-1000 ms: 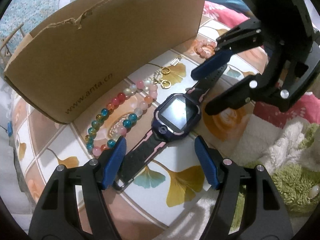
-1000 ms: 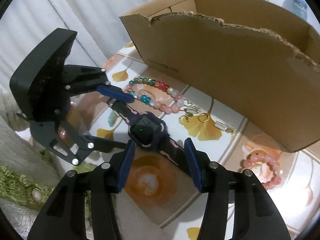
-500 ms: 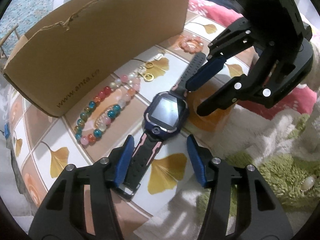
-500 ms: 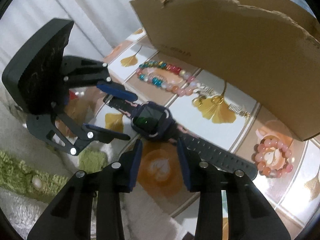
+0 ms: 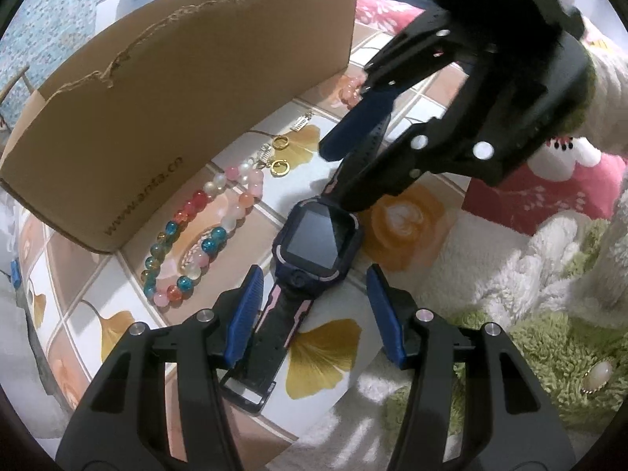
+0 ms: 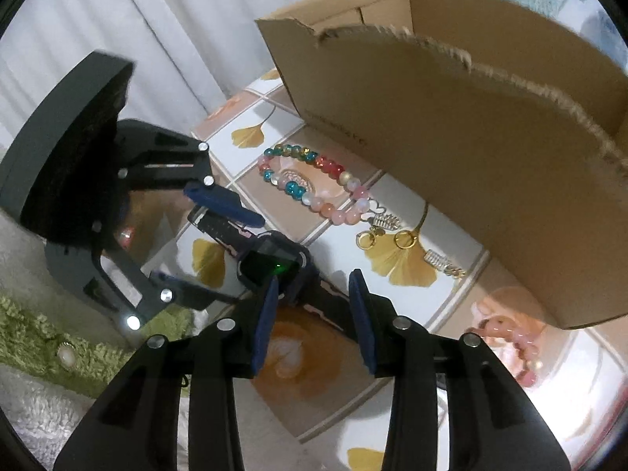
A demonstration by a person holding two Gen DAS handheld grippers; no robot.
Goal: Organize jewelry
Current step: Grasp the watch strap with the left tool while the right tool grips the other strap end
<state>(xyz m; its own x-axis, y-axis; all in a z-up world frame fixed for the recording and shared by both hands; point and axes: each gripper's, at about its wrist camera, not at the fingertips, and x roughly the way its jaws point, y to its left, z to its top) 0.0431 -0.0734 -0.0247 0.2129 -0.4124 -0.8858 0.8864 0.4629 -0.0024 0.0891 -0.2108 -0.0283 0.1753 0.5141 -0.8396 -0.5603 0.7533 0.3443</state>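
Both claws are matte black plastic, each arm an open triangular frame. Left claw (image 5: 312, 306) and right claw (image 6: 314, 306) carry ribbed blue pads (image 5: 245, 312) on the inner fingertip faces. Round silver screws (image 5: 424, 315) sit behind the pads on each finger.

Watch (image 5: 318, 235): glossy glass face, matt rubbery strap. Box (image 5: 188, 90) is rough brown cardboard with a torn edge; beads (image 5: 196, 235) glassy, earrings (image 5: 279, 167) shiny gold metal. Tablecloth (image 5: 333, 353) smooth, slightly glossy.
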